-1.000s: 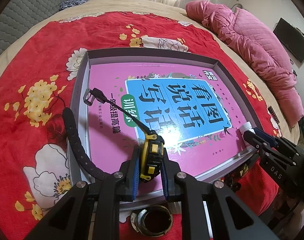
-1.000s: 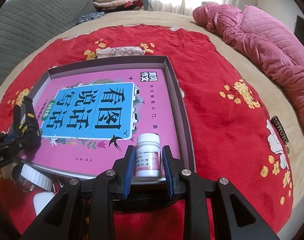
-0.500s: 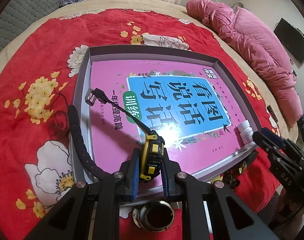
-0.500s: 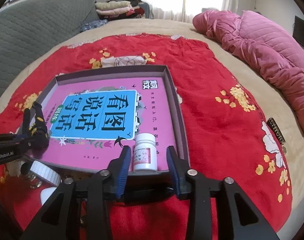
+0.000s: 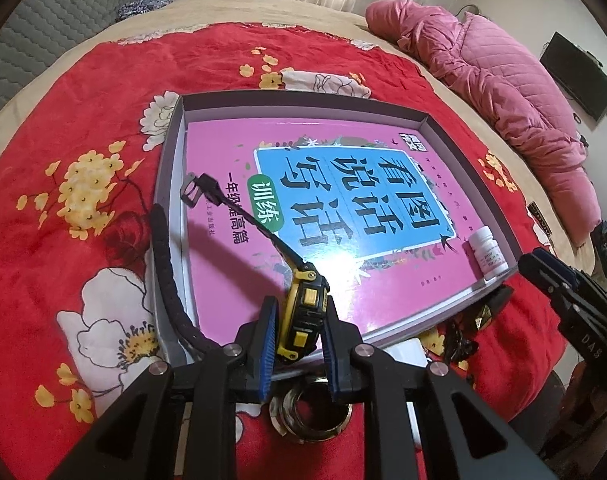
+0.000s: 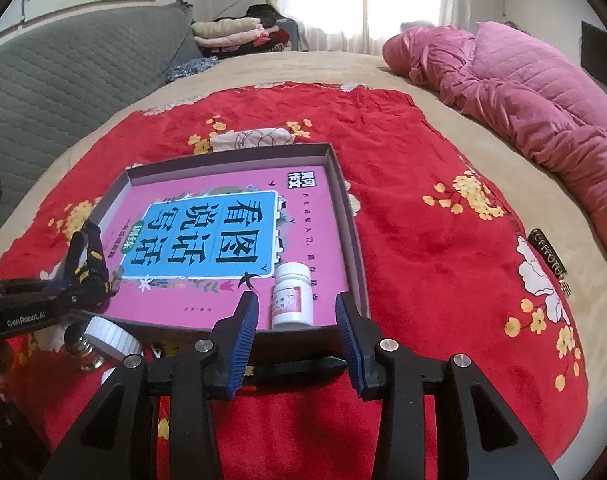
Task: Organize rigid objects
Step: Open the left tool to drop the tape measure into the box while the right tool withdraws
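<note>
A shallow grey tray [image 5: 175,152] lies on the red floral blanket and holds a pink book [image 5: 343,184] with a blue title panel. My left gripper [image 5: 299,308] is shut on a yellow-and-black wristwatch [image 5: 303,312] at the tray's near edge. Its black strap arches up over the book. A small white pill bottle [image 6: 292,296] stands upright in the tray's [image 6: 353,232] near right corner. My right gripper [image 6: 296,300] frames the bottle with its jaws opening, and the blue pads stand clear of it on both sides. The bottle [image 5: 486,254] also shows in the left wrist view.
A metal ring fitting [image 5: 309,412] lies just below the tray's near edge. A white ribbed roll [image 6: 111,336] and a metal bolt [image 6: 79,344] lie near it. A pink quilt [image 6: 523,100] is heaped at the right. The blanket [image 6: 423,260] is bare right of the tray.
The right jaws have come off the bottle and spread, and that gripper has drawn back and up. The bottle stays standing in the tray. The left gripper still holds the watch in place.
</note>
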Available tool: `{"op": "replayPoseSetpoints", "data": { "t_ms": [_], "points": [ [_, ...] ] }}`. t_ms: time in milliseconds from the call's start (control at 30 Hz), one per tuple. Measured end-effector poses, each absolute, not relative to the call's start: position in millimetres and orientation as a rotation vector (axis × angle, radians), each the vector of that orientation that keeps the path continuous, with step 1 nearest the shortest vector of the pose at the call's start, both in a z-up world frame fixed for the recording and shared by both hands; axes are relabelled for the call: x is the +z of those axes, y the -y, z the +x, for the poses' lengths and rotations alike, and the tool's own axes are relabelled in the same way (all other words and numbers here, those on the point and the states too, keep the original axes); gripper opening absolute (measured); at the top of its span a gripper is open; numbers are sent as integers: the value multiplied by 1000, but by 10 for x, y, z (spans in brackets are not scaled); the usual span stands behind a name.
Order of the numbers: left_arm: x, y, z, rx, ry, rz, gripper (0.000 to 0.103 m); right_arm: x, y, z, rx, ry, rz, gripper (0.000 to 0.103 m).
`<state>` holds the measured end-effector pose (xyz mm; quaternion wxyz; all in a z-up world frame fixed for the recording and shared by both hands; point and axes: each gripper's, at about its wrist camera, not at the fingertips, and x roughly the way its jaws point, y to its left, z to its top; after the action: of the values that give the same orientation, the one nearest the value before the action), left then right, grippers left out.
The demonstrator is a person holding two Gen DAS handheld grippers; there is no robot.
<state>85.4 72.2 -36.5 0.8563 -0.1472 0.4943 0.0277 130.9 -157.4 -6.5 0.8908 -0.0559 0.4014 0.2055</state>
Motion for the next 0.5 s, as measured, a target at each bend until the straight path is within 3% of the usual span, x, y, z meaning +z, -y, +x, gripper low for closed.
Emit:
{"op": "replayPoseSetpoints", "data": {
  "t_ms": [500],
  "points": [
    [-255, -741, 671, 33, -925, -335, 22, 4, 1711, 1204, 451, -795, -80, 48]
  ]
}}
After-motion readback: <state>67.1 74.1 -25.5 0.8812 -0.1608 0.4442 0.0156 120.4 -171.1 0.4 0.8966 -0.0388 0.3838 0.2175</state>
